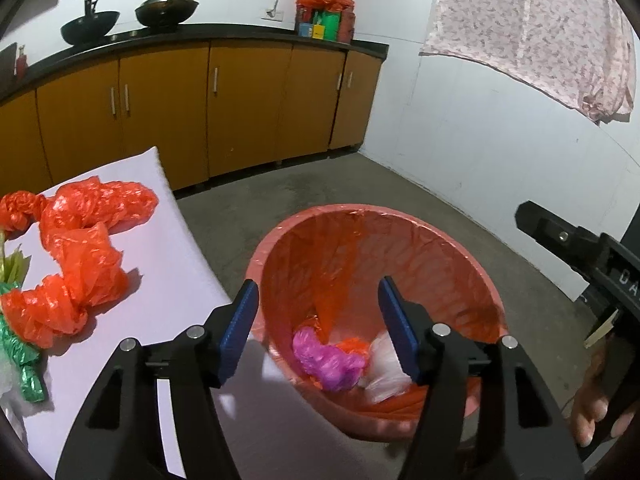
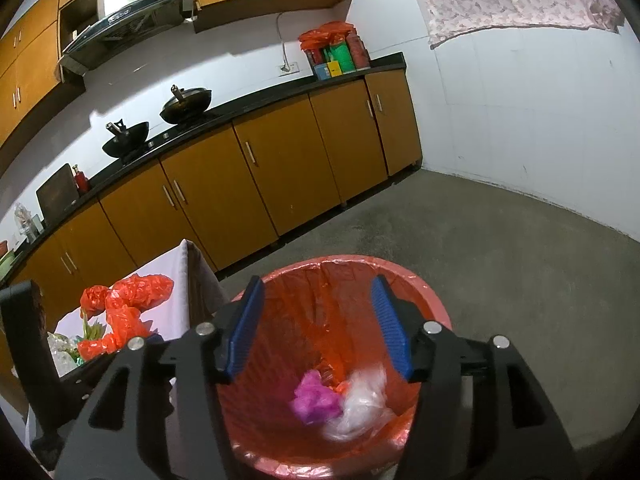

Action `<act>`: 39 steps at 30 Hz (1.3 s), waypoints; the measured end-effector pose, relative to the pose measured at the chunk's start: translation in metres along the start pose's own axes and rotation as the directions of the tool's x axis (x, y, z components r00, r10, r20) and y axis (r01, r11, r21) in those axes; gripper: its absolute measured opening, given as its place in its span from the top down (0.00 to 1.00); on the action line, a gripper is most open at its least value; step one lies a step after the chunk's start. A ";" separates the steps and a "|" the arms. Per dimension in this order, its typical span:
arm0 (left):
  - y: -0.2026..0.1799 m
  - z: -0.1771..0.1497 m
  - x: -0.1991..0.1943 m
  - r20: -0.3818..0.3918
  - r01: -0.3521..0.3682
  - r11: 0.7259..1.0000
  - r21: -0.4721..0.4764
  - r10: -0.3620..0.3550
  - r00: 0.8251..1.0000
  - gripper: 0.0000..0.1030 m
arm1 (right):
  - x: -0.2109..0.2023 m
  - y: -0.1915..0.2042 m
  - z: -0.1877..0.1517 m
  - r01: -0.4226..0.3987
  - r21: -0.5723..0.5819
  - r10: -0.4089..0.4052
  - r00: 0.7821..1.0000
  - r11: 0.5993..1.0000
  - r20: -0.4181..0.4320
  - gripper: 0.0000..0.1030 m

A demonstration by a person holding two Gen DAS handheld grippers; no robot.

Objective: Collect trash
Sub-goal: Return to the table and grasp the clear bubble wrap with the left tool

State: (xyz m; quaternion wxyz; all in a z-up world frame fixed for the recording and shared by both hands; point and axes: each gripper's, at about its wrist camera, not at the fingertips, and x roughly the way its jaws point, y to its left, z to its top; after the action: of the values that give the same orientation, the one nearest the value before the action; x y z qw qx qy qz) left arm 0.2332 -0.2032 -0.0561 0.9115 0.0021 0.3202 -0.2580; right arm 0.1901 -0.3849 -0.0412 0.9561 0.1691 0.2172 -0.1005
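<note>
The room is a kitchen with a rough grey concrete floor, white tiled walls and a run of orange-brown base cabinets under a black counter across the upper part of both frames. Two dark woks sit on the counter at upper left. A pink patterned cloth hangs on the wall at upper right.

The worktop, covered in a smooth pale sheet, occupies the lower left of the left-wrist frame. On it lie crumpled orange plastic bags, glossy and wrinkled, with a twisted green plastic piece at the left edge.

A round pink trash bin, lined with a thin creased orange liner, stands on the floor beside the worktop, lower centre in both frames. At its bottom lie a crumpled magenta bag and a translucent white bag, touching each other.

The left tool is parted about halfway above the bin and grips nothing. The right tool is likewise spread above the bin mouth, with nothing between its ribbed blue pads.
</note>
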 end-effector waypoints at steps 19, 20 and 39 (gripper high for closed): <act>0.091 -0.030 -0.132 0.184 -0.385 0.920 -0.069 0.392 0.902 0.11 | -0.022 0.046 -0.038 -0.059 -0.070 0.053 0.996 0.996 -0.078 0.46; 0.101 -0.034 -0.142 0.192 -0.423 0.902 -0.088 0.432 0.881 0.09 | -0.022 0.050 -0.040 -0.066 -0.074 0.059 0.995 0.995 -0.083 0.46; 0.236 -0.074 -0.160 -0.007 -0.477 0.792 -0.379 0.514 0.858 0.24 | -0.035 0.149 -0.075 -0.197 -0.230 0.162 0.974 0.953 -0.161 0.46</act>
State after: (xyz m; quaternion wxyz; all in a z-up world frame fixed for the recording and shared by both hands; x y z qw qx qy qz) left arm 0.1958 0.0891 -0.0594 0.9453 -0.0973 0.3066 0.0547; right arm 0.1702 -0.2161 -0.0480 0.9571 0.0759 0.2784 0.0265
